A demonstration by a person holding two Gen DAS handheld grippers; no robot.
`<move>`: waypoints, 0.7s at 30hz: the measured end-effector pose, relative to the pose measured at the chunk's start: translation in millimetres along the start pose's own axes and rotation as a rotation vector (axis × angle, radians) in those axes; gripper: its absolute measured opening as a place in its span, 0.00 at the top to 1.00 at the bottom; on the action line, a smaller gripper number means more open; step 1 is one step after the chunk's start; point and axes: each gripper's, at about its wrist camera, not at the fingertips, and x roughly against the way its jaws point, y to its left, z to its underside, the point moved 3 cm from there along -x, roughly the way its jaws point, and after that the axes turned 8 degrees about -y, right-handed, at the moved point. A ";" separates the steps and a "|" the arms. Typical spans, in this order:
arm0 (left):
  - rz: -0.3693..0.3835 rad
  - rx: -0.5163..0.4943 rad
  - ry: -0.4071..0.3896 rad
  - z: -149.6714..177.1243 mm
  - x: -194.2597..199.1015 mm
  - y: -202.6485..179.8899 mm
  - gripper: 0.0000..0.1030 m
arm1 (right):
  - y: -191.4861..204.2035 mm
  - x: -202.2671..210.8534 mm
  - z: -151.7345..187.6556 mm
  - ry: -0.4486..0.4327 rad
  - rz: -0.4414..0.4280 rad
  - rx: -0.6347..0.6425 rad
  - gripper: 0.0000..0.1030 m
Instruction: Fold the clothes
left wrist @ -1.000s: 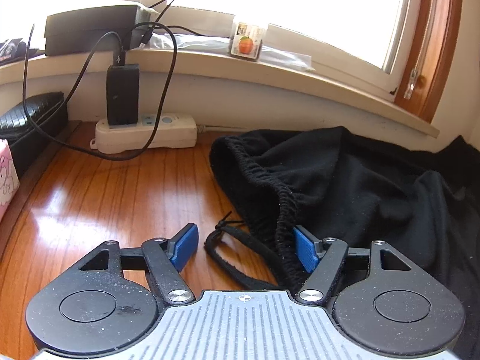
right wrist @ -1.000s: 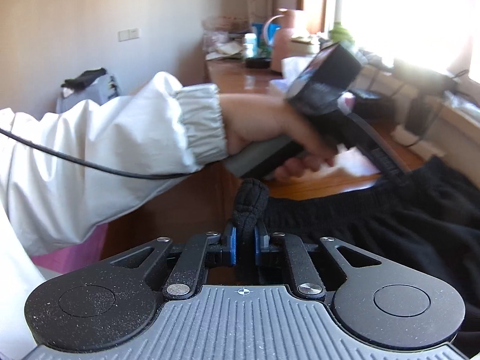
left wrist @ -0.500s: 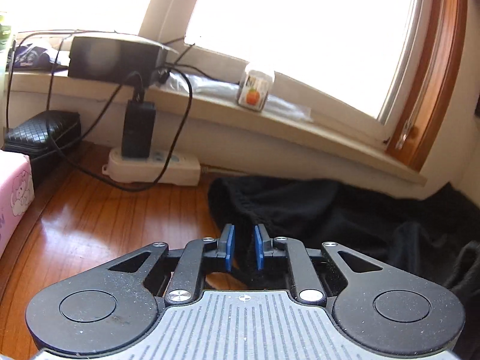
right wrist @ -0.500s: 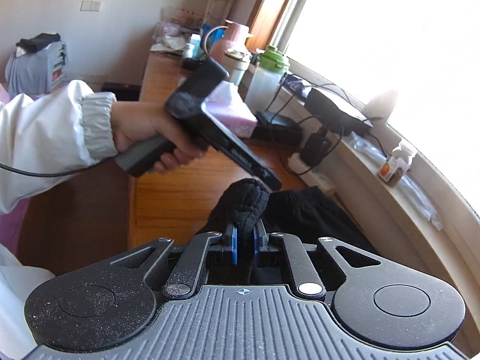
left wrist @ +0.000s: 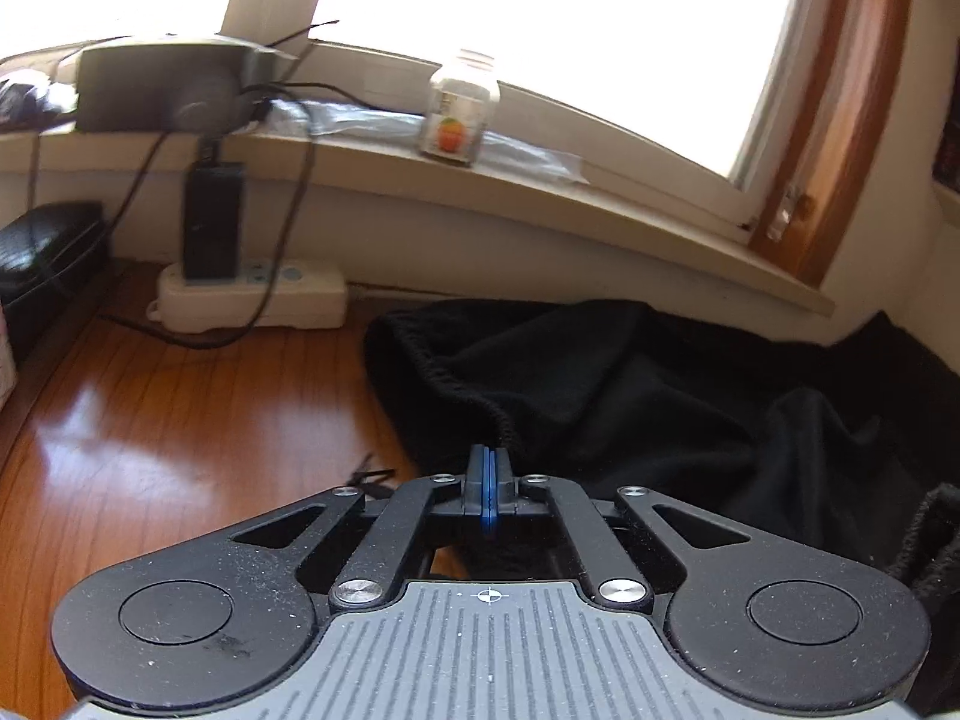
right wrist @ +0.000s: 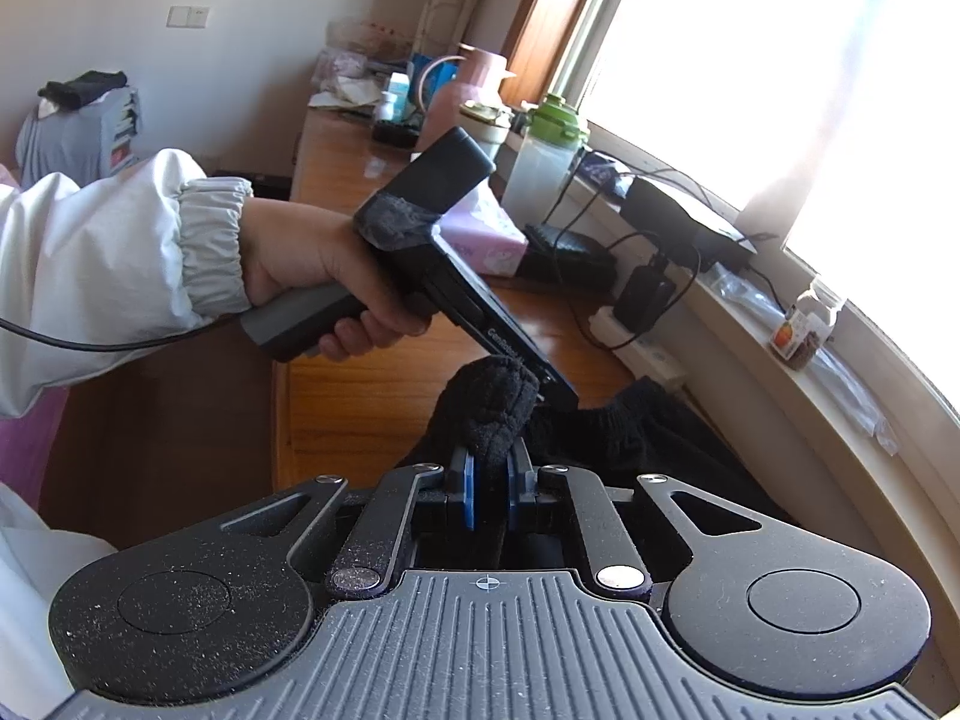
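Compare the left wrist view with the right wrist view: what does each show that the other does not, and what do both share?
Only the left wrist view shows the left gripper from behind, shut on the elastic waistband of the black garment.

Only the right wrist view shows the person's hand, the white sleeve, the green-lidded bottle, the pink tissue box and the right gripper shut on bunched cloth.

Both show the black garment, wooden table, power strip and the small jar on the sill.

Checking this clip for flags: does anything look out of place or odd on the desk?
Nothing is damaged or spilled. The black garment lies crumpled against the wall under the windowsill, beside a power strip. Both tools, left and right, pinch its elastic waistband, as expected.
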 end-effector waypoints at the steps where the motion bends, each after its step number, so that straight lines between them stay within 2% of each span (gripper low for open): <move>1: -0.044 -0.053 0.021 0.4 -3.5 -4.7 1.00 | 0.0 0.0 0.0 0.000 0.004 0.002 0.89; 3: -0.130 -0.153 0.063 1.3 -10.0 -12.6 1.00 | 0.1 -0.5 -1.0 0.003 0.018 0.015 0.89; 5: -0.171 -0.184 0.091 3.9 -13.9 -7.6 1.00 | -0.6 -1.5 -2.9 0.005 0.038 0.030 0.89; 8: -0.120 -0.100 0.051 5.3 -4.5 3.6 1.00 | -2.1 0.5 -3.9 0.003 0.055 0.044 0.89; 11: -0.141 -0.089 -0.034 -3.6 14.4 5.2 1.00 | -2.2 0.6 -0.3 0.006 0.047 0.033 0.89; 13: -0.098 -0.103 -0.095 -13.0 26.4 -2.3 1.00 | 1.9 -1.5 4.3 0.012 0.033 0.033 0.89; 15: -0.033 -0.134 -0.102 -18.9 27.4 -14.9 1.00 | 7.4 -4.6 9.3 0.021 0.020 0.034 0.89; 17: 0.019 -0.175 -0.052 -18.6 14.5 -28.6 0.94 | 12.5 -9.0 14.5 0.030 0.010 0.031 0.89; 19: 0.060 -0.225 0.013 -13.9 -2.5 -40.7 0.81 | 15.1 -10.6 16.5 0.033 0.006 0.031 0.89; 21: 0.079 -0.258 0.078 -7.6 -20.1 -46.9 0.75 | 16.8 -11.2 17.3 0.033 0.005 0.032 0.89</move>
